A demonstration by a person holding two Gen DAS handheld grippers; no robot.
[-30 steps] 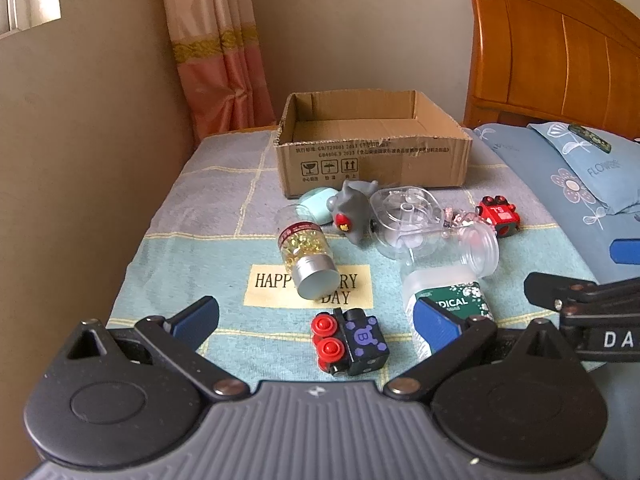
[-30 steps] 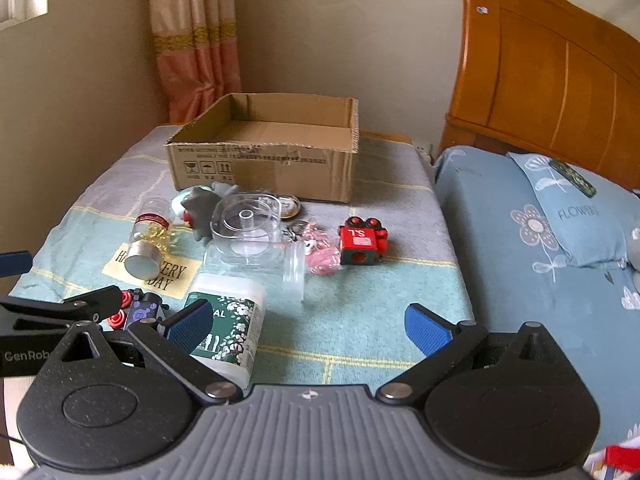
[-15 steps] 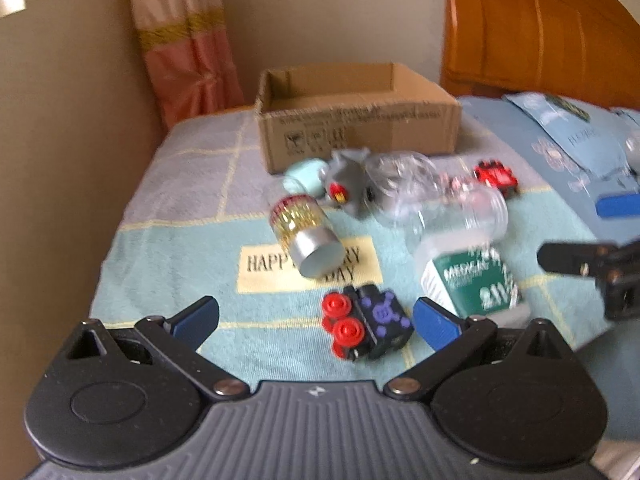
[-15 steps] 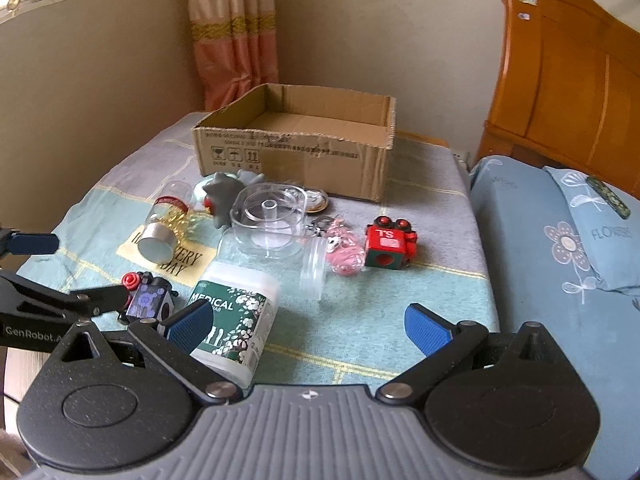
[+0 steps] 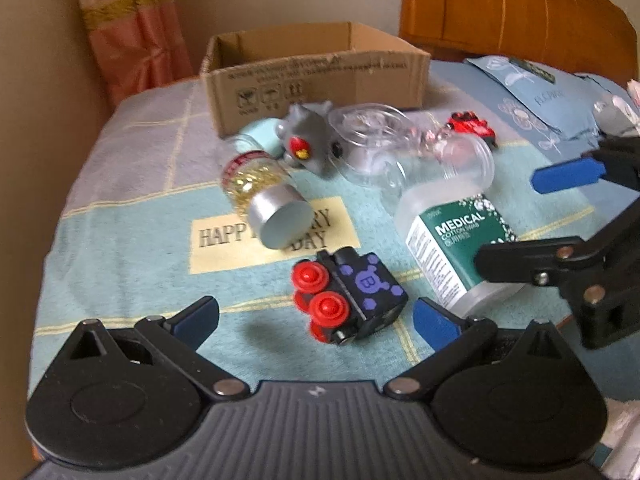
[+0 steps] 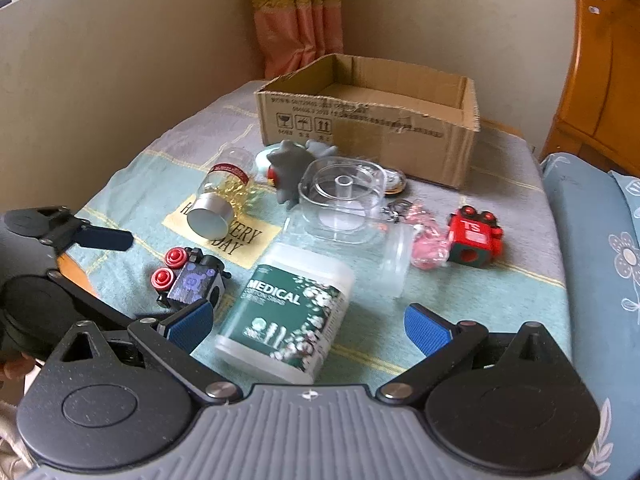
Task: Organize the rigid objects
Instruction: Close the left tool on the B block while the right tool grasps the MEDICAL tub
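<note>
An open cardboard box (image 5: 316,76) (image 6: 368,120) stands at the back of the cloth-covered table. In front of it lie a pill jar with a silver lid (image 5: 264,200) (image 6: 218,204), a grey toy (image 5: 308,142), a clear plastic container (image 6: 340,200), a green-labelled MEDICAL tub (image 5: 456,248) (image 6: 288,316), a black and purple toy with red wheels (image 5: 348,300) (image 6: 188,276) and a red toy (image 6: 476,236). My left gripper (image 5: 316,320) is open just in front of the black toy. My right gripper (image 6: 308,326) is open with the tub between its fingers.
A wall and a pink curtain (image 6: 296,12) border the table on the left. A bed with a blue pillow (image 5: 536,92) and a wooden headboard (image 5: 500,4) lies on the right. A pink keychain (image 6: 424,244) lies beside the red toy.
Both grippers have moved forward and lower over the table. The black toy now sits closer to my left fingers and the tub closer to my right fingers. Both stay open.
</note>
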